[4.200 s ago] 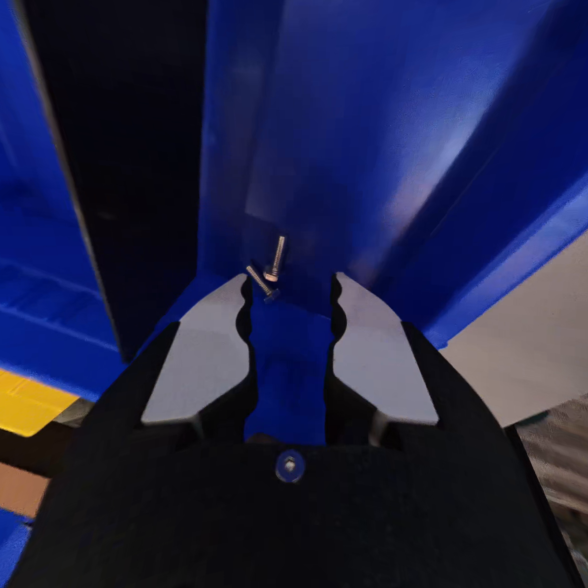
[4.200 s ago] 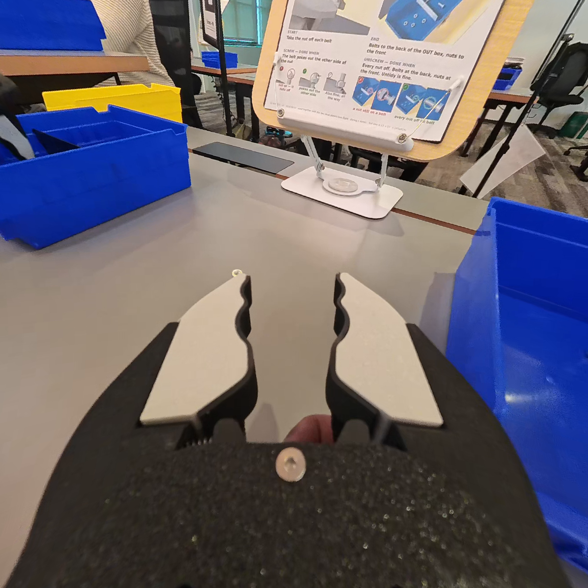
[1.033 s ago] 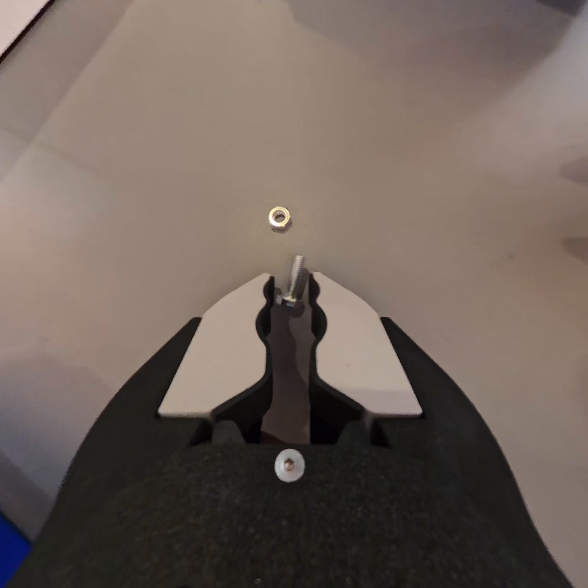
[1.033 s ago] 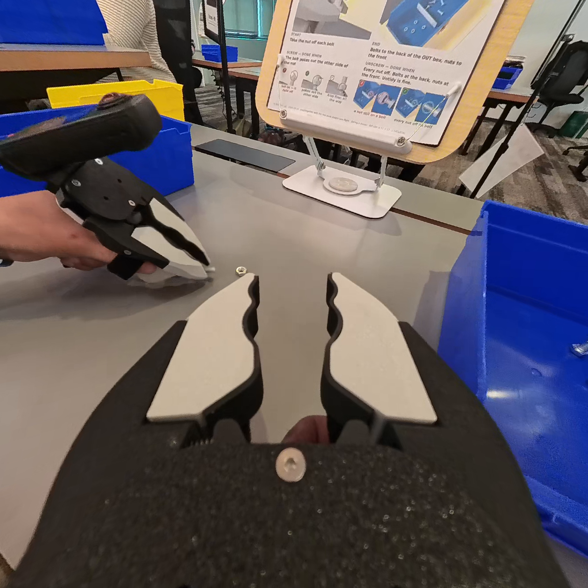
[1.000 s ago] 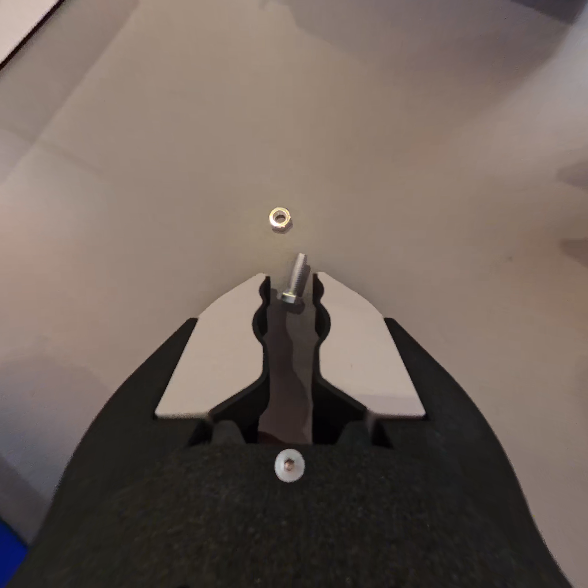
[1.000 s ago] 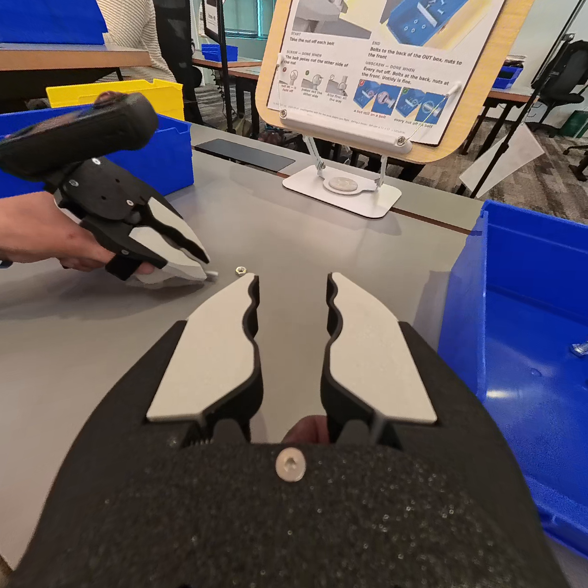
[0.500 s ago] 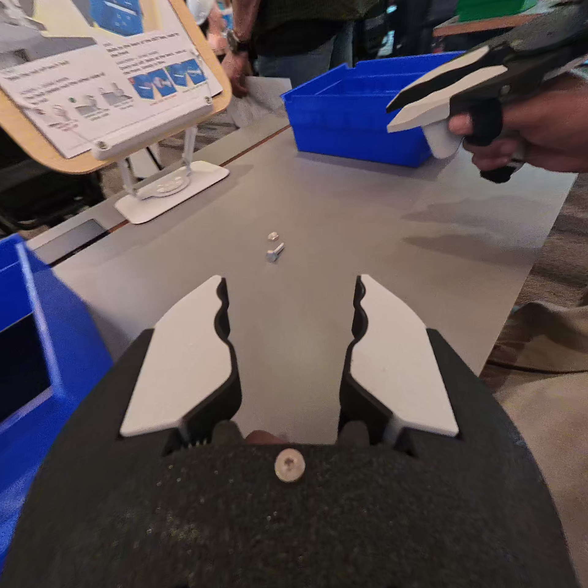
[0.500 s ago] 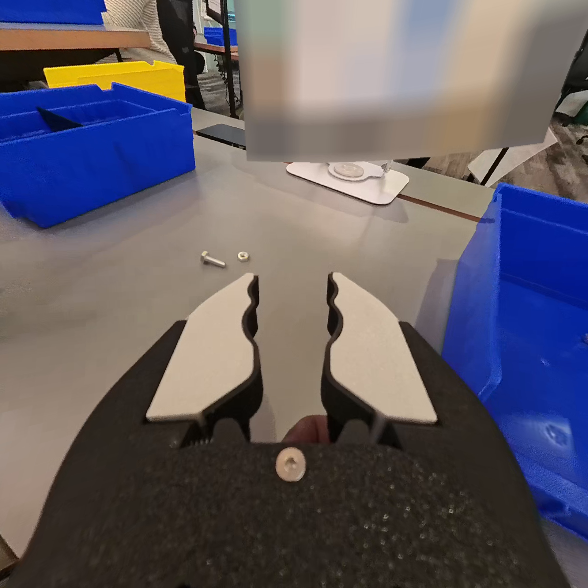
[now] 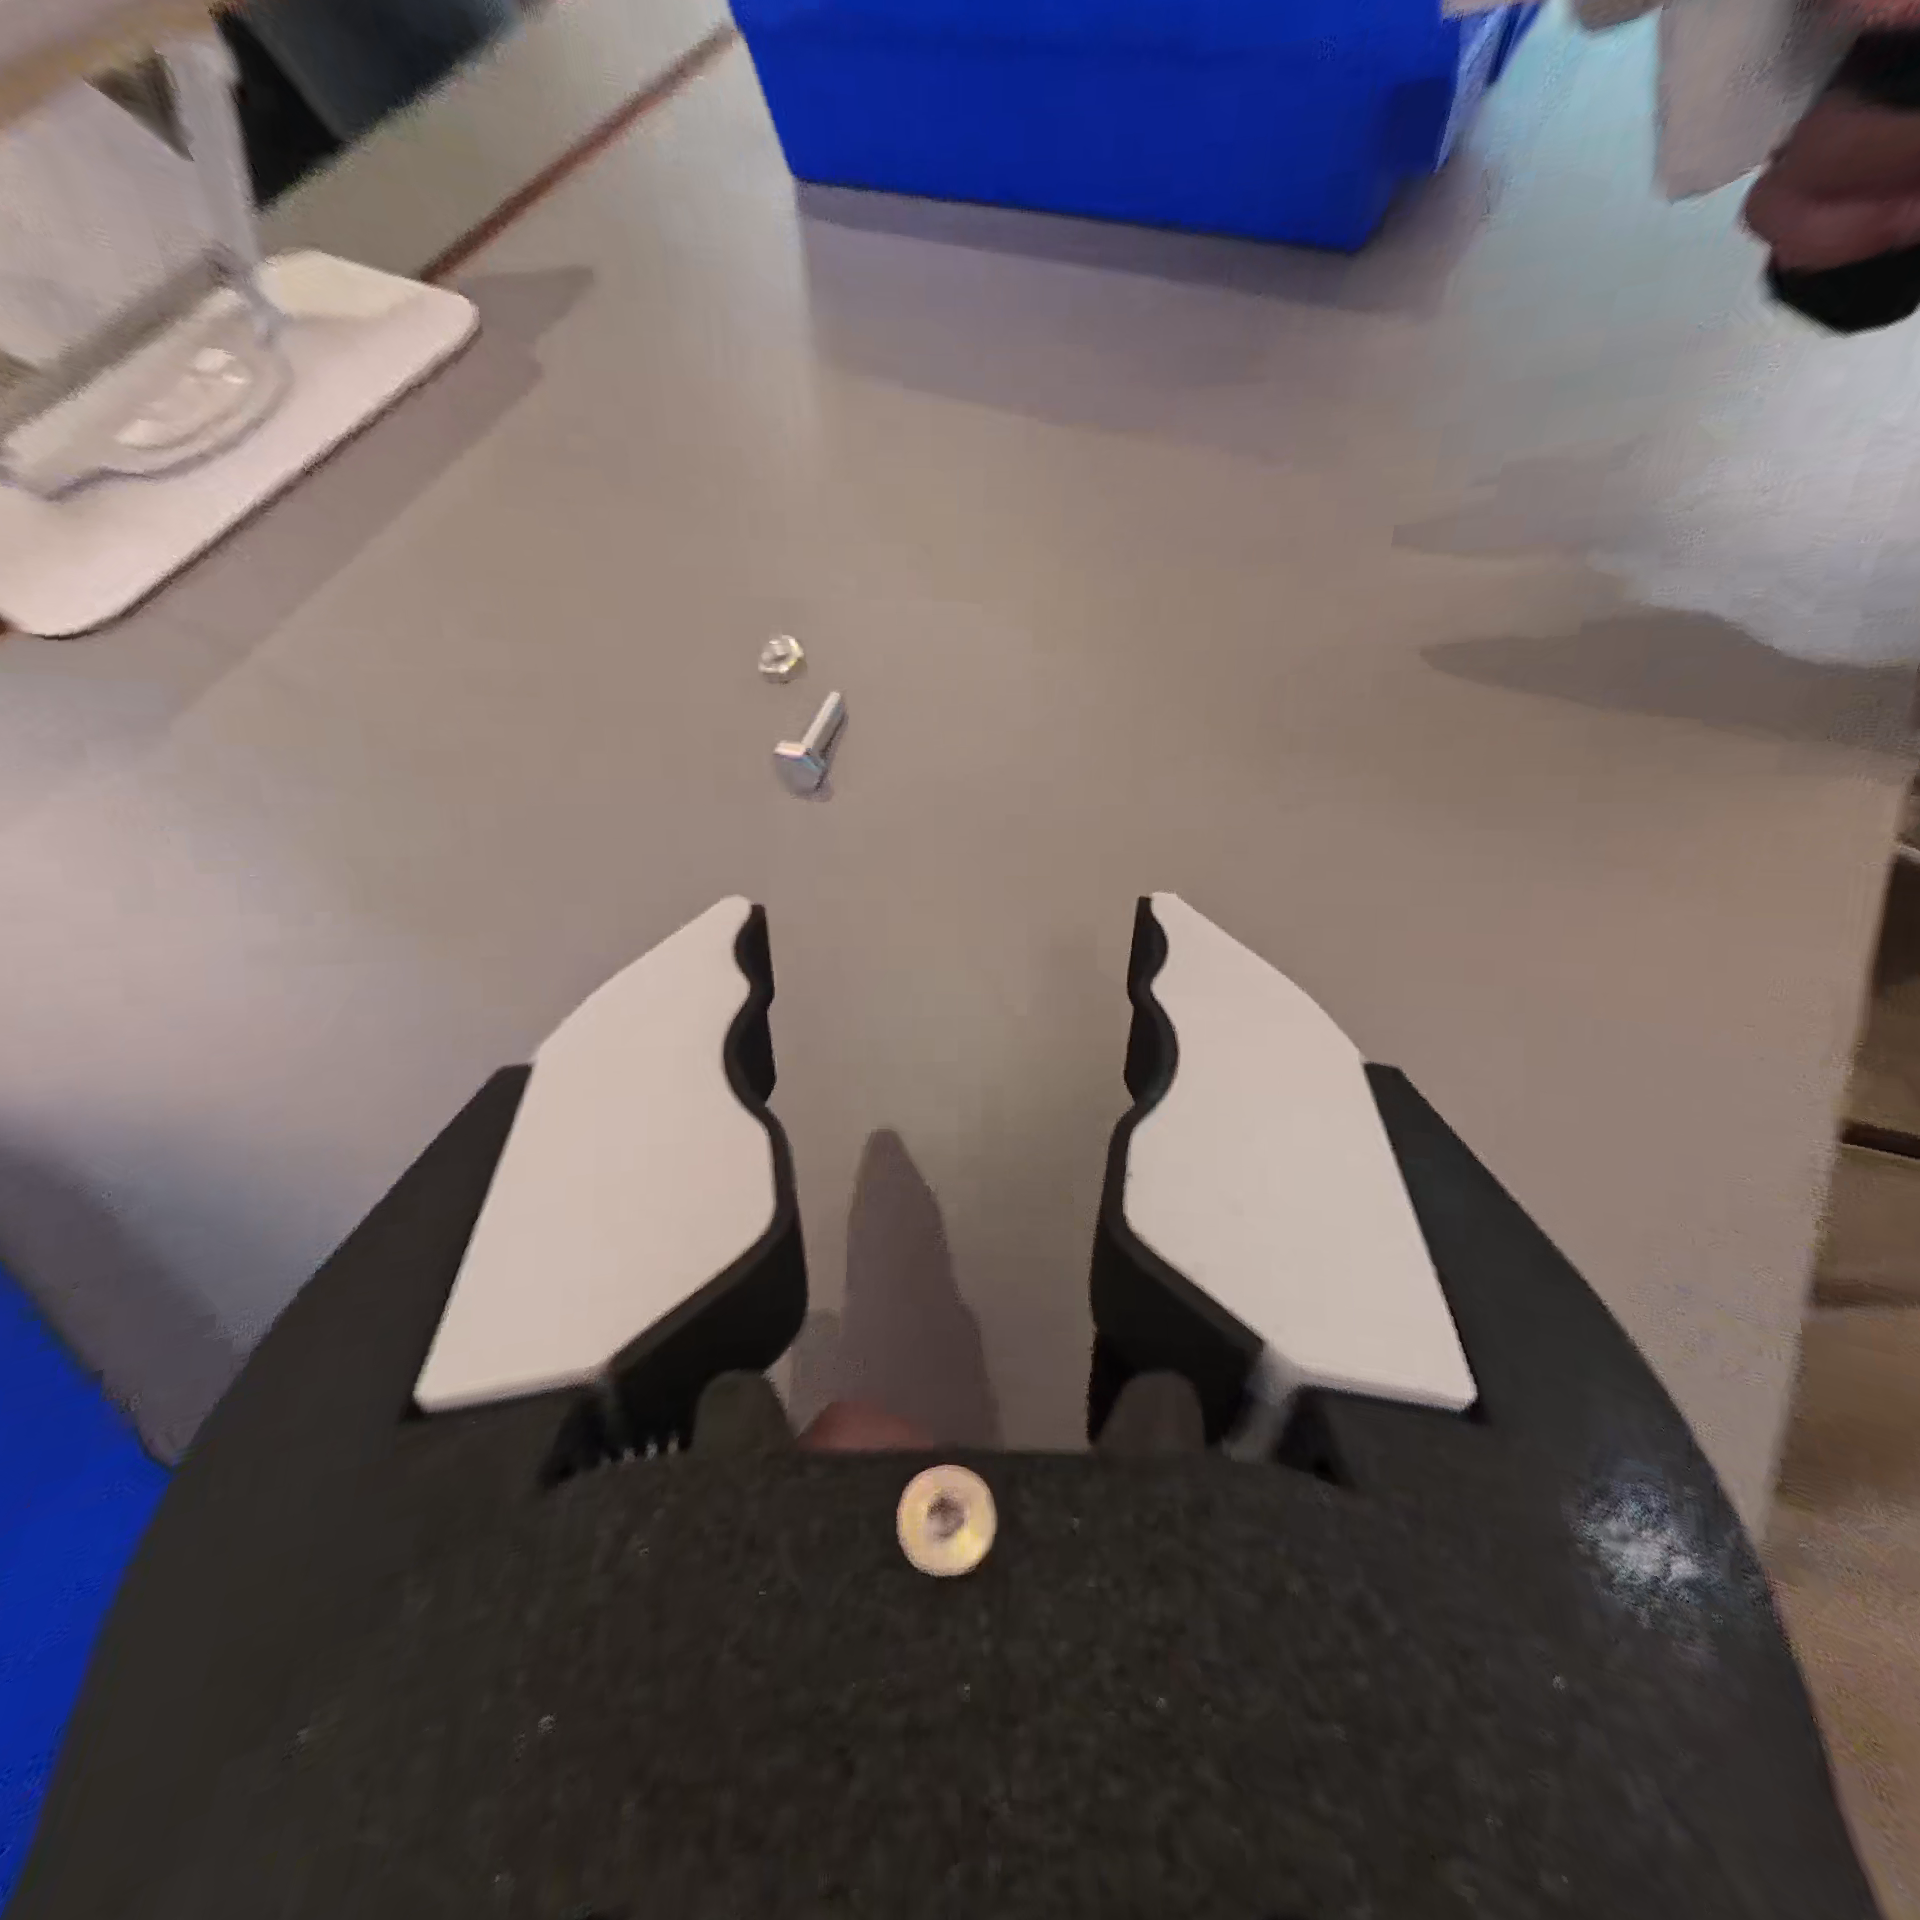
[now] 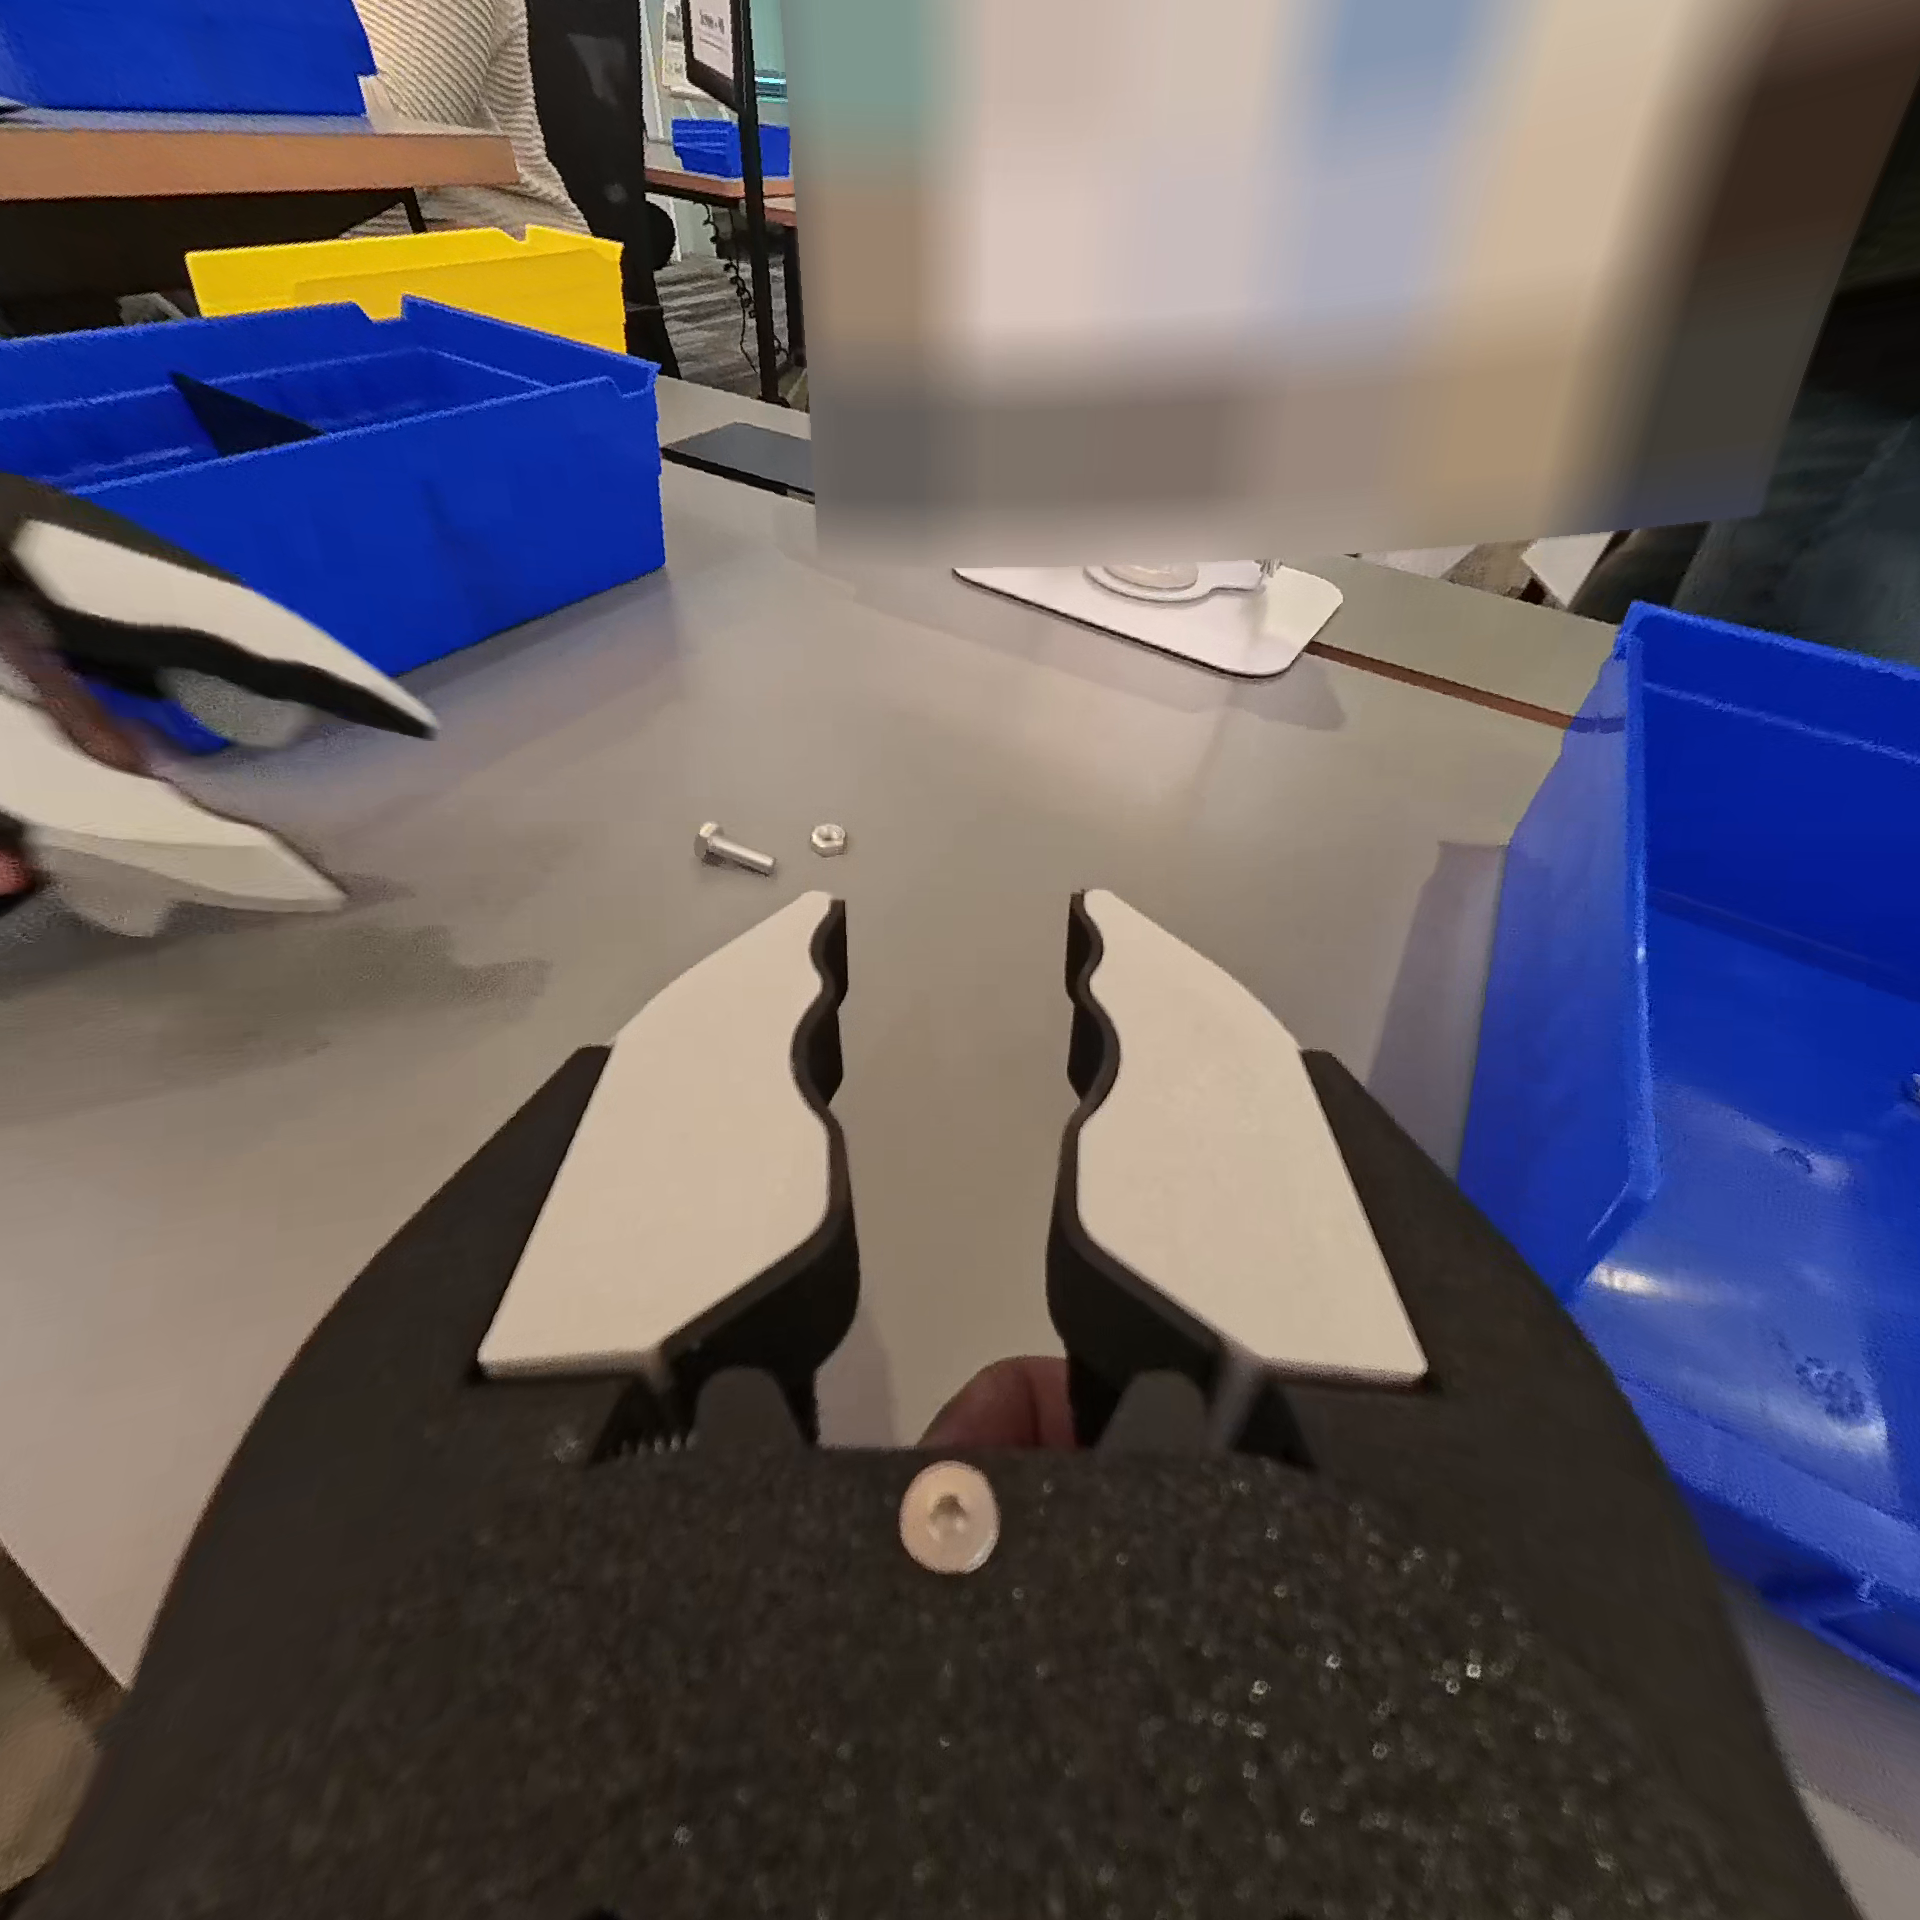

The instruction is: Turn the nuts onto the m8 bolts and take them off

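Both your left tongs (image 9: pixel 948 914) and right tongs (image 10: pixel 956 902) gape wide and empty. The short silver hex-head bolt (image 9: pixel 808 746) and small silver hex nut (image 9: pixel 779 658) lie just above frame centre on the grey worktop (image 9: pixel 1143 623). Grip the bolt by its head, leaving the threads clear.

Grey table (image 10: pixel 1039 727); wooden desk (image 10: pixel 260 166) behind; patterned carpet (image 10: pixel 717 301).

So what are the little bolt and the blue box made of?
The bolt looks like bare metal, probably steel: silvery and shiny, catching the light. The blue bin looks like moulded plastic: smooth, even colour, with glossy highlights on its walls.
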Demonstrator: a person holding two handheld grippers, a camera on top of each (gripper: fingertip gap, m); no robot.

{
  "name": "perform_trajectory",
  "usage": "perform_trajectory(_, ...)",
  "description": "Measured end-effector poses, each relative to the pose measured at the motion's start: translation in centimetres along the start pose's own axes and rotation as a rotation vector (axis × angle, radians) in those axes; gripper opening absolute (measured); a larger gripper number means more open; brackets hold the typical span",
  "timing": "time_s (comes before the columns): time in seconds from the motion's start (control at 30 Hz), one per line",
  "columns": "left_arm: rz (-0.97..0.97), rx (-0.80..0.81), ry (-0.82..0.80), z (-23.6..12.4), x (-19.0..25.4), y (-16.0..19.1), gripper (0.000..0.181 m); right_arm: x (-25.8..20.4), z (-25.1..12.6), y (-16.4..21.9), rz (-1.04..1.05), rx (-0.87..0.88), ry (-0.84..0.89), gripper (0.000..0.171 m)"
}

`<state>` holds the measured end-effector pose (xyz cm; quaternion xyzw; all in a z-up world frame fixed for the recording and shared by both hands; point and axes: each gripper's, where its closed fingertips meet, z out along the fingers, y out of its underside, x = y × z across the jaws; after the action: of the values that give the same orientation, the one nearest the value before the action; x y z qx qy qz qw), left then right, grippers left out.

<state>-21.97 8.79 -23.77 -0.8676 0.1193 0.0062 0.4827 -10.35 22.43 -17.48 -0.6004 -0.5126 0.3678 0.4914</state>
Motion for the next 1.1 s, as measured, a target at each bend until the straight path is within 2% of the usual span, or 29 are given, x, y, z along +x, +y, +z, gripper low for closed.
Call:
perform_trajectory(0.17,0.008,-0.112,0.018,5.4,-3.2,-0.3,0.064,0.3,0.0,-0.6,-0.004,0.012,-0.002,0.04)
perform_trajectory(0.4,0.038,-0.21,0.136,9.1,-3.5,0.8,0.06,1.5,0.1,-0.3,0.008,0.007,0.008,0.04)
perform_trajectory(0.5,0.041,-0.219,0.178,9.6,-3.5,0.6,0.055,2.0,0.1,-0.1,0.016,0.009,0.015,0.039)
perform_trajectory(0.6,0.025,-0.221,0.233,9.5,-2.9,0.7,0.04,2.4,0.1,0.0,0.024,0.01,0.017,0.039)
perform_trajectory(0.67,0.025,-0.219,0.224,9.6,-3.3,0.7,0.012,2.5,0.1,0.0,0.027,0.009,0.019,0.038)
perform_trajectory(0.8,0.008,-0.221,0.255,9.5,-3.2,0.7,0.011,2.5,0.2,0.1,0.031,0.006,0.017,0.038)
perform_trajectory(1.1,0.101,-0.186,0.221,9.4,-2.9,0.4,0.008,2.4,0.2,-0.2,0.033,0.014,0.02,0.036)
